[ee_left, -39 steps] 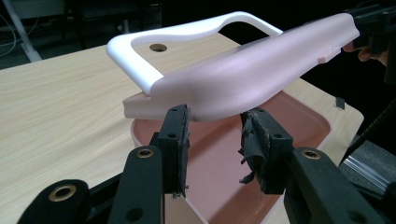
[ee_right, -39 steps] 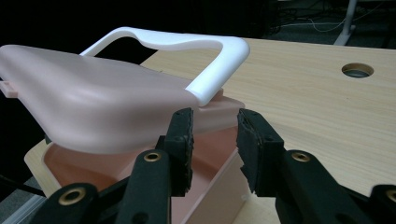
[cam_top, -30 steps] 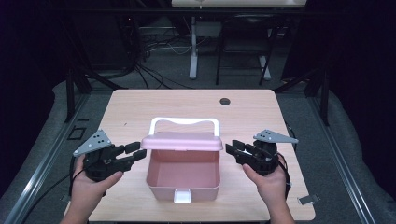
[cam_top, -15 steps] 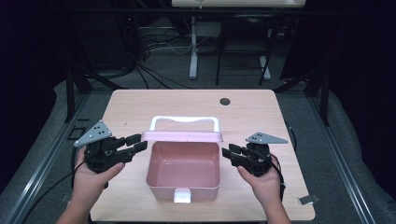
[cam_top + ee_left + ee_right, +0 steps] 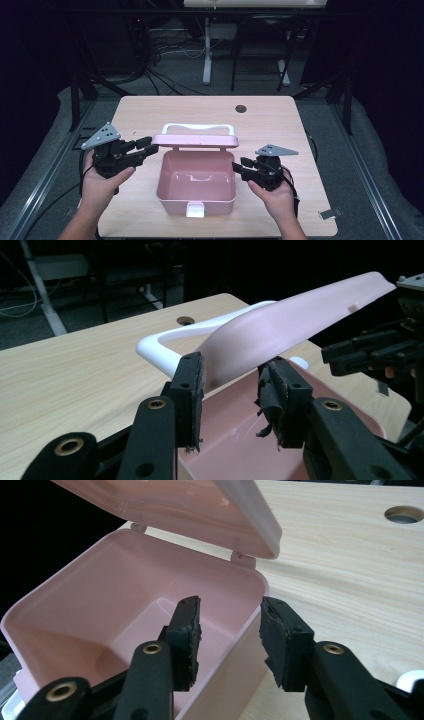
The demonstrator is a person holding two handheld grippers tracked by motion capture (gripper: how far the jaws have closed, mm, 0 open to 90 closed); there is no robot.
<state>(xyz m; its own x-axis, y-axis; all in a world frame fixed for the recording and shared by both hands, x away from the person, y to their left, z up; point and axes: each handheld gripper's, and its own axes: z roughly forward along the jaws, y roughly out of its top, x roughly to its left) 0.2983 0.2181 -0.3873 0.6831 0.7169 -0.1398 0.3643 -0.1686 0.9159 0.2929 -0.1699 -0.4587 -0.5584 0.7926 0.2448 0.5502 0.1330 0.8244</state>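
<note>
Two grippers flanked one pink box (image 5: 196, 185) at the worktop's (image 5: 280, 125) near centre, lid (image 5: 196, 140) raised and hinged at the far edge, white handle (image 5: 198, 128) behind it at 12 o'clock. Box interior looked bare pink plastic; white latch (image 5: 195, 209) at its near wall, 6 o'clock.

Left gripper (image 5: 146, 148) sat at the box's 10 o'clock, held in the left hand (image 5: 102, 181), fingers pointed toward the lid's left end. In the left gripper view the fingers (image 5: 189, 390) stood spread, the lid's (image 5: 290, 322) near corner lying between them; whether either pad touched it could not be told. Handle (image 5: 165, 342) curved just beyond, and the box (image 5: 235, 440) opened below.

Right gripper (image 5: 239, 168) sat at the box's 3 o'clock, in the right hand (image 5: 275, 197), tips close to the right wall. Its fingers had just been opening; in the right gripper view they (image 5: 280, 640) stood spread, astride the box's (image 5: 100, 605) right rim at the corner, one finger over the interior, the other outside over the worktop (image 5: 350, 580). Pads did not press the wall. Lid (image 5: 175, 505) hung above at 11 o'clock.

Round hole (image 5: 241, 108) in the worktop at 1 o'clock from the box, well apart. Small grey clip (image 5: 327, 214) at the near right edge, 4 o'clock.
</note>
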